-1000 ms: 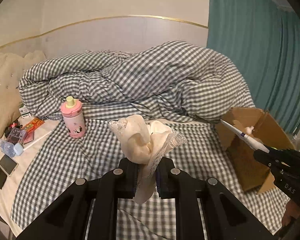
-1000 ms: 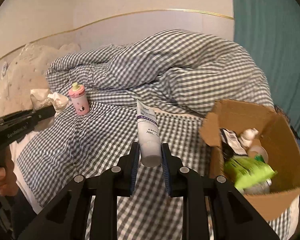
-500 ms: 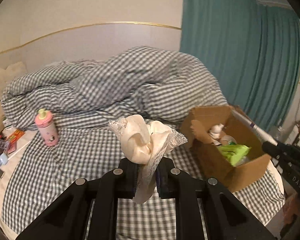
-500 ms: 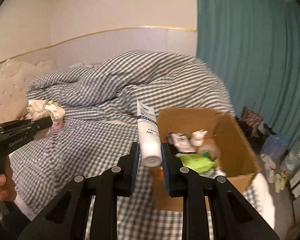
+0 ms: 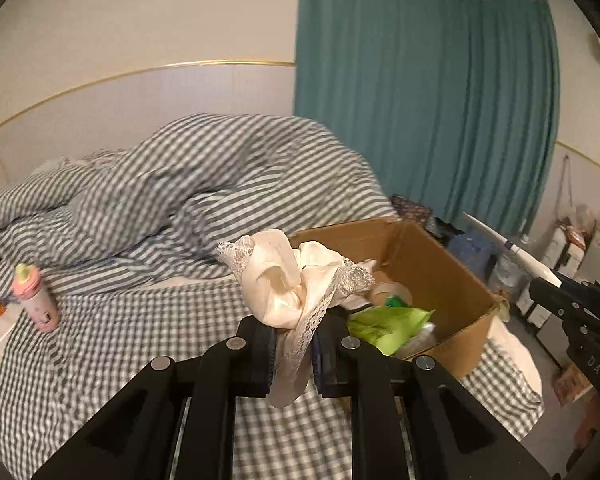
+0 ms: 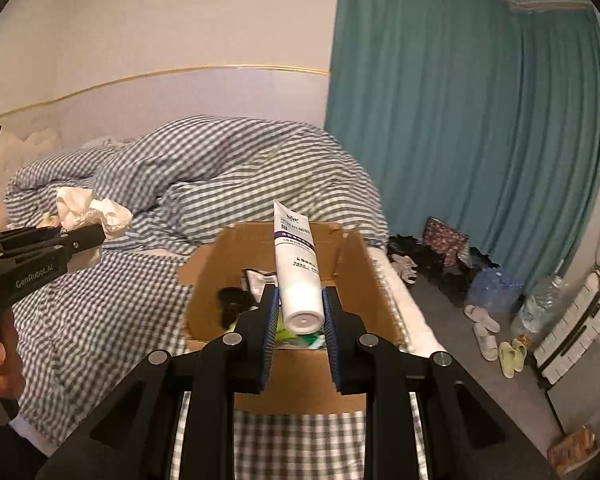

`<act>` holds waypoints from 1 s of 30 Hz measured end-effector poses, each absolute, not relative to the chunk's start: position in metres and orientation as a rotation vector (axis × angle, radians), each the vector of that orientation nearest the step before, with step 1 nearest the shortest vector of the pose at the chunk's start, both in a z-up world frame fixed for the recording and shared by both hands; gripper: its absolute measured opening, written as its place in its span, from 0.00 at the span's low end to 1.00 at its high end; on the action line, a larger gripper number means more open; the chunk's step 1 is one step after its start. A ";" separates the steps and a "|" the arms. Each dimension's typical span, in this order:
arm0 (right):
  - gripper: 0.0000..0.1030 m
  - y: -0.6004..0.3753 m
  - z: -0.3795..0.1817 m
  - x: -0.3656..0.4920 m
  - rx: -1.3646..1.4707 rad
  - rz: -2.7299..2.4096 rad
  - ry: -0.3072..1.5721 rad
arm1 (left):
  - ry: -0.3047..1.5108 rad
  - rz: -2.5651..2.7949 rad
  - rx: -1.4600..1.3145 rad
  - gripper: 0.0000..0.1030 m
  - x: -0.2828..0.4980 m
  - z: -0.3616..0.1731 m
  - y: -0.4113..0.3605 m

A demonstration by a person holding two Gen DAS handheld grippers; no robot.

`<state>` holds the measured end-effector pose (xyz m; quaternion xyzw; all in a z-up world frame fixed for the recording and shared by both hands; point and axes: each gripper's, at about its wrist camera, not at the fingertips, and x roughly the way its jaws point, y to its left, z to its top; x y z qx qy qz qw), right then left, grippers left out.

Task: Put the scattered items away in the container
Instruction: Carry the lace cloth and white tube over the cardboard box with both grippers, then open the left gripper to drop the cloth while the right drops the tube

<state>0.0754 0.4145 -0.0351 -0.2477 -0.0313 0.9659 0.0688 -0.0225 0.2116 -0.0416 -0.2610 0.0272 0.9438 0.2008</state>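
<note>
Nearest the right claw [image 6: 299,322], 1 white tube [image 6: 297,276] sits clamped between the 2 blue-padded fingers [image 6: 270,334], the jaws closed only to the tube's width. Its cap end faces back toward the camera and its flat crimped end points forward and up, so the long axis runs along the fingers, tilted slightly left at the top. Directly below and just ahead of this claw stands 1 open cardboard box [image 6: 288,388] on the checked bed sheet [image 6: 100,312]; the tube hangs over its opening. Inside lie a green packet [image 5: 388,320] and several other items too jumbled to count.

The left claw [image 5: 293,354] is closed tight on 1 cream cloth with lace trim [image 5: 288,284], bunched above the fingertips with a tail hanging down between them. The box lies ahead and to the right of this claw, and the cloth is not yet over it.

Farther left of the left claw, 1 pink bottle [image 5: 36,298] stands upright on the sheet. Beyond it is a heaped checked duvet [image 5: 188,192], then a teal curtain [image 6: 460,120].
</note>
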 end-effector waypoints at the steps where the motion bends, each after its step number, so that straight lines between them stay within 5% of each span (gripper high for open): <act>1: 0.21 0.417 -0.036 0.075 -0.748 2.906 -0.095 | 0.085 2.624 -0.728 0.14 -0.024 -0.042 0.221; 22: 0.21 0.477 -0.094 -0.025 -1.213 2.869 -0.013 | 0.256 2.409 -1.005 0.14 -0.095 -0.089 0.344; 30: 0.21 0.481 -0.104 -0.048 -1.286 2.844 -0.024 | 0.307 2.181 -1.348 0.15 -0.137 -0.141 0.372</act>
